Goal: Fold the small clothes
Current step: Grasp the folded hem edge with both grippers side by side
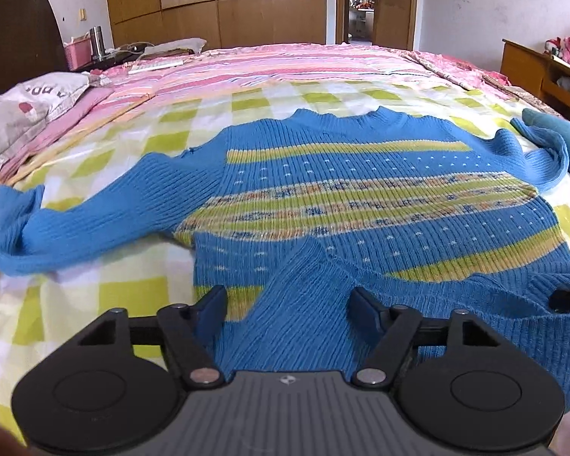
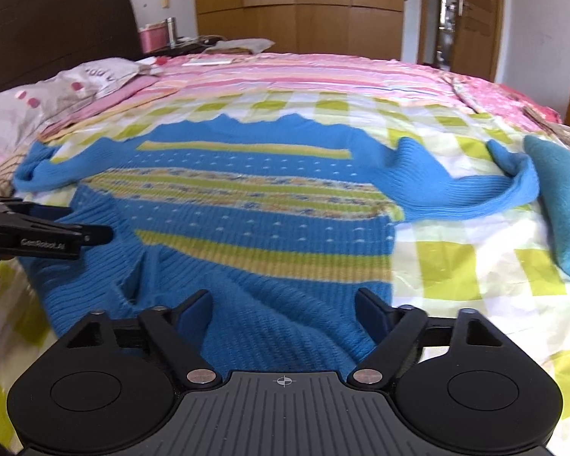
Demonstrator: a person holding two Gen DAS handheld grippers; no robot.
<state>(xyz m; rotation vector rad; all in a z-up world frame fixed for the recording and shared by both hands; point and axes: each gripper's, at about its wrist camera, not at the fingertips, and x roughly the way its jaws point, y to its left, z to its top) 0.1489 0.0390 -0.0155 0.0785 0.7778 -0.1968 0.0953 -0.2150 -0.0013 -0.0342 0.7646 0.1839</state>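
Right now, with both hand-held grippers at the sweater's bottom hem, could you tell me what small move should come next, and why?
Probably close both on the hem. The left hand-held gripper and the right hand-held gripper each straddle bunched blue knit of the sweater, but their pads do not seem to pinch it yet, so lifting now would likely leave it on the bed.

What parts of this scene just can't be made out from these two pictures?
- Blue sweater hem, both views: covered by the tongs' black bodies.
- Left tongs, right tongs: whether the pads pinch the knit is unclear.
- Teal cloth: cut by the right edge in both views.
- Room past the doorway: too small.
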